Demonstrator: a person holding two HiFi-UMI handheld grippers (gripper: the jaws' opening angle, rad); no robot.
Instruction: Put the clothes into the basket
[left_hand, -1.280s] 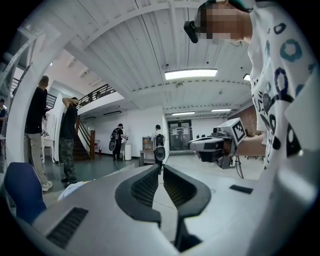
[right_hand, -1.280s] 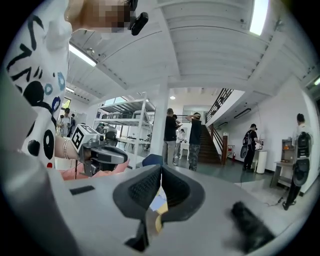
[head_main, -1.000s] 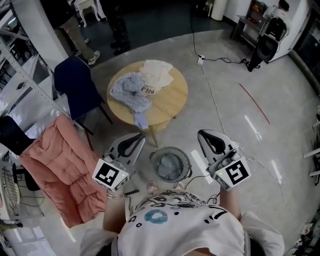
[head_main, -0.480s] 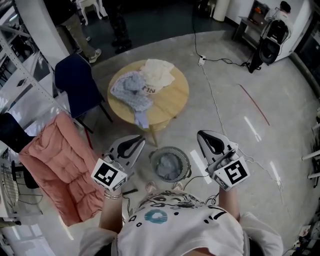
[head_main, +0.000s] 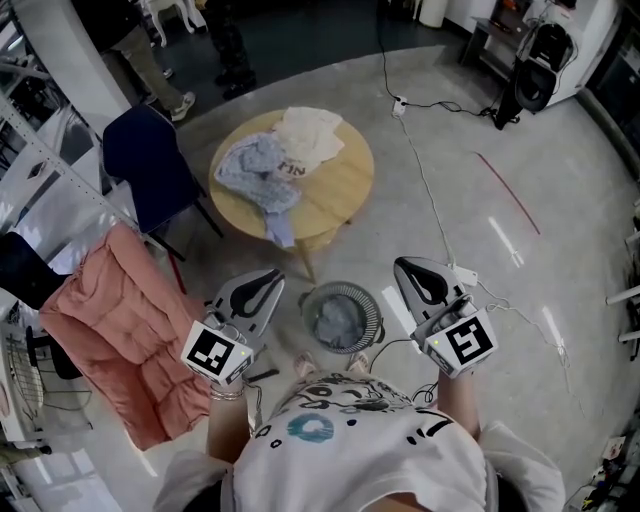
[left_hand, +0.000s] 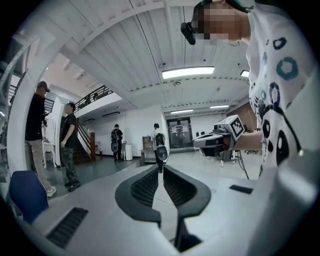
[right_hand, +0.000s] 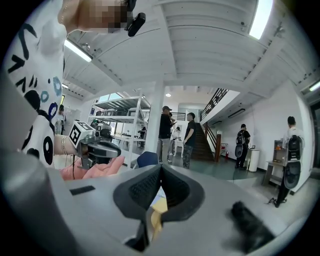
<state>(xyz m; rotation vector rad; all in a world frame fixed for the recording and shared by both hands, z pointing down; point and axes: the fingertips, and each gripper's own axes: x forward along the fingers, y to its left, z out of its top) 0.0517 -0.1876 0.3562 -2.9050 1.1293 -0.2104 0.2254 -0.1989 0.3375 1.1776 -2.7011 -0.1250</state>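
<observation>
A blue-grey garment (head_main: 255, 170) and a cream garment (head_main: 308, 133) lie on the round wooden table (head_main: 335, 195); part of the blue one hangs over the near edge. On the floor just before the table stands the round basket (head_main: 375, 318) with a grey-blue cloth (head_main: 335, 322) in it. My left gripper (head_main: 268, 278) (left_hand: 161, 169) hovers left of the basket, its jaws drawn together to a thin slit and empty. Right of the basket my right gripper (head_main: 403, 267) (right_hand: 161, 167) is shut, also empty. Both point level toward the table.
A navy chair (head_main: 145, 165) stands left of the table, and a pink quilt (head_main: 110, 330) is draped further left. A cable (head_main: 425, 180) runs across the floor to the right. A person's legs (head_main: 160, 60) and a black speaker (head_main: 540, 75) stand at the back.
</observation>
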